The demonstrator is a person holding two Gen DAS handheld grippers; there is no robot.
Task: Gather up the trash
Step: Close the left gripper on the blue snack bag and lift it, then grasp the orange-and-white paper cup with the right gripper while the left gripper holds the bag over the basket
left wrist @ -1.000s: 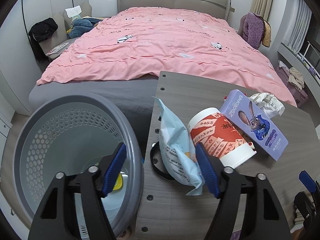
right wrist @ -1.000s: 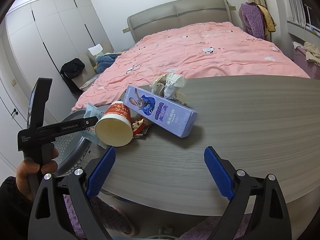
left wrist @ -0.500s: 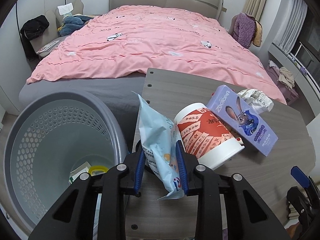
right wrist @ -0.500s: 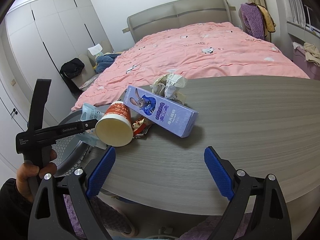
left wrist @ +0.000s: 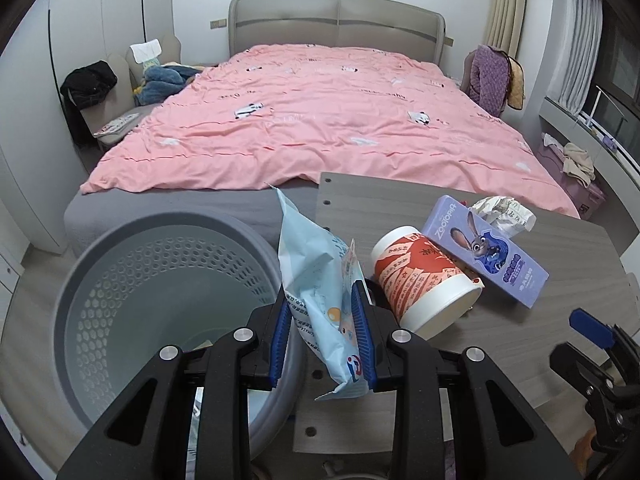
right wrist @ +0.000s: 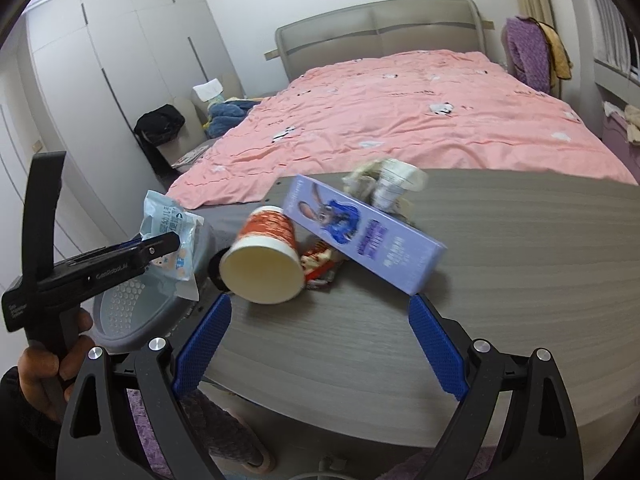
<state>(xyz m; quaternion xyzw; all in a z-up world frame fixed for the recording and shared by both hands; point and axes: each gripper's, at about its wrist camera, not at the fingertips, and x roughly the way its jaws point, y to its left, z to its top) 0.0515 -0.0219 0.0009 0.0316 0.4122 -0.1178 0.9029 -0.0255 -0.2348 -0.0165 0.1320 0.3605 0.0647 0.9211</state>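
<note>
My left gripper (left wrist: 323, 316) is shut on a light blue wipes packet (left wrist: 316, 276) and holds it lifted at the table's left edge, beside the grey perforated trash basket (left wrist: 132, 280). The packet also shows in the right wrist view (right wrist: 172, 236), above the basket (right wrist: 128, 316). A red and white paper cup (left wrist: 420, 280) lies on its side on the table, next to a purple Zootopia box (left wrist: 484, 252) and crumpled paper (left wrist: 504, 216). A red wrapper (right wrist: 320, 268) lies under the box. My right gripper (right wrist: 316, 344) is open and empty, near the table's front edge.
The grey wooden table (right wrist: 500, 280) stands at the foot of a bed with a pink cover (left wrist: 320, 120). The basket holds some trash at its bottom. A chair with clothes (left wrist: 104, 96) stands left of the bed. A black ring (right wrist: 216, 268) lies by the cup.
My left gripper closed on the blue packet and lifted it off the table toward the basket. My right gripper moved a little closer to the cup and box.
</note>
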